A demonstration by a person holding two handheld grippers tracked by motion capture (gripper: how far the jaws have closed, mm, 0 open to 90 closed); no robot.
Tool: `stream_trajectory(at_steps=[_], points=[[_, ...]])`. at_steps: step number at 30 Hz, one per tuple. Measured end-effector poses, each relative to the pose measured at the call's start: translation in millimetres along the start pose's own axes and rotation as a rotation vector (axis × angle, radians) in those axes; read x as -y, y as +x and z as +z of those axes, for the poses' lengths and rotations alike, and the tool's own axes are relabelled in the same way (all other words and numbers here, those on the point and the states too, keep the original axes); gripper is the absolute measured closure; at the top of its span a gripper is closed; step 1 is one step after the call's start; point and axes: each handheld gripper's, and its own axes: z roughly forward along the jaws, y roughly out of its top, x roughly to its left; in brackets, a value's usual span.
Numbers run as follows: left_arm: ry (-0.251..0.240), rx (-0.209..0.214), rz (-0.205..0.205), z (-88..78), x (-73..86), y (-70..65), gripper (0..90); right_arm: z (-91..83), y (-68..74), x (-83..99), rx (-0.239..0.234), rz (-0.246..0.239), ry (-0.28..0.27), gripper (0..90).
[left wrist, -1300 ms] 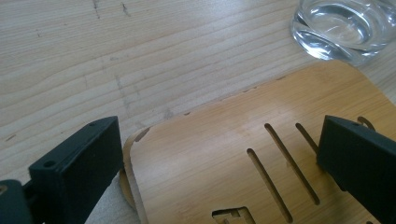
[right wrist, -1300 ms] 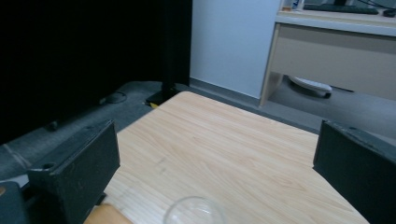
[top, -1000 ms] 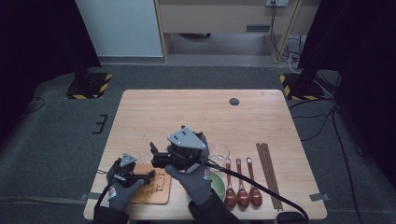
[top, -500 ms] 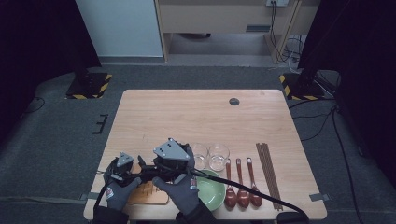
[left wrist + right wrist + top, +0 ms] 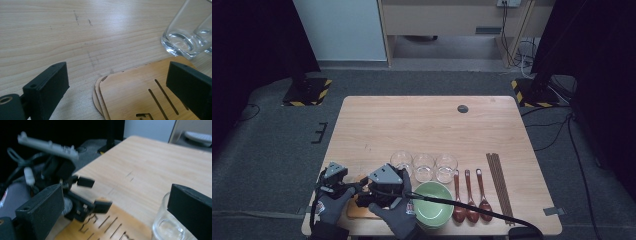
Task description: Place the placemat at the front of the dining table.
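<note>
A stack of thin wooden coasters [image 5: 140,92] with cut slots lies at the table's front left, also seen as coasters [image 5: 355,212] in the high view. My left gripper [image 5: 117,75] is open, its jaws straddling the stack's corner just above the table. My right gripper [image 5: 117,197] is open too and low over the same coasters [image 5: 105,227], facing the left gripper [image 5: 93,193]. A clear glass [image 5: 170,227] stands by its right jaw. In the high view both grippers, left [image 5: 357,186] and right [image 5: 368,194], sit close together in gloved hands.
Three clear glasses [image 5: 423,166] stand in a row mid-table, the nearest glass [image 5: 185,35] just beyond the coasters. A green bowl [image 5: 432,210], three brown spoons [image 5: 468,195] and chopsticks [image 5: 499,185] lie to the right. The table's front edge [image 5: 327,231] is close.
My right gripper has come down and left from near the glasses to the coasters, beside the left gripper. The left gripper has barely shifted.
</note>
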Motion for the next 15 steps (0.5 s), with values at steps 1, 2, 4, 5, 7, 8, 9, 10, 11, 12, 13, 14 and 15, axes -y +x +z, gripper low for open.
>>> stream_trajectory(at_steps=[1, 2, 4, 5, 7, 8, 9, 10, 11, 12, 13, 14, 15], points=[[-0.002, -0.001, 0.003, -0.5, -0.3, 0.1, 3.5, 2.1, 1.6, 3.8, -0.001, -0.004, 0.012, 1.0], [-0.004, -0.001, 0.003, -1.2, -0.6, 0.4, 3.5, 4.2, 3.1, 7.7, -0.003, -0.008, 0.024, 1.3], [-0.007, -0.002, 0.000, -2.1, -0.9, 1.4, 3.5, 8.3, 4.8, 15.2, 0.002, -0.011, 0.051, 1.7], [-0.007, -0.004, -0.002, -2.3, -0.9, 2.1, 3.4, 10.5, 5.6, 20.1, 0.003, -0.007, 0.063, 1.9], [-0.007, -0.005, -0.004, -2.9, -1.1, 3.2, 3.4, 13.5, 7.2, 26.6, 0.002, -0.007, 0.084, 1.8], [-0.010, -0.003, -0.008, -3.5, -1.4, 3.0, 3.4, 17.5, 9.6, 34.3, 0.011, -0.015, 0.109, 1.8], [-0.010, -0.003, -0.008, -3.5, -1.4, 3.0, 3.4, 17.5, 9.6, 34.3, 0.011, -0.015, 0.109, 1.8], [-0.012, 0.000, -0.007, -3.8, -1.7, 2.7, 3.4, 19.4, 10.6, 37.7, 0.010, -0.017, 0.118, 1.8], [-0.013, 0.001, -0.005, -3.9, -2.1, 2.1, 3.4, 21.2, 12.3, 41.2, 0.010, -0.017, 0.129, 1.8], [-0.013, 0.002, 0.001, -4.0, -2.5, 1.6, 3.4, 25.0, 14.4, 48.9, 0.011, -0.027, 0.150, 1.8], [-0.014, 0.004, 0.001, -4.1, -2.8, 0.8, 3.4, 25.0, 14.4, 48.9, 0.011, -0.027, 0.150, 1.8], [-0.013, 0.006, 0.003, -4.0, -3.0, 0.2, 3.4, 27.2, 15.3, 52.5, 0.013, -0.027, 0.165, 1.7], [-0.012, 0.009, 0.005, -3.7, -3.0, -0.6, 3.4, 29.3, 15.6, 55.6, 0.017, -0.030, 0.176, 1.5]])
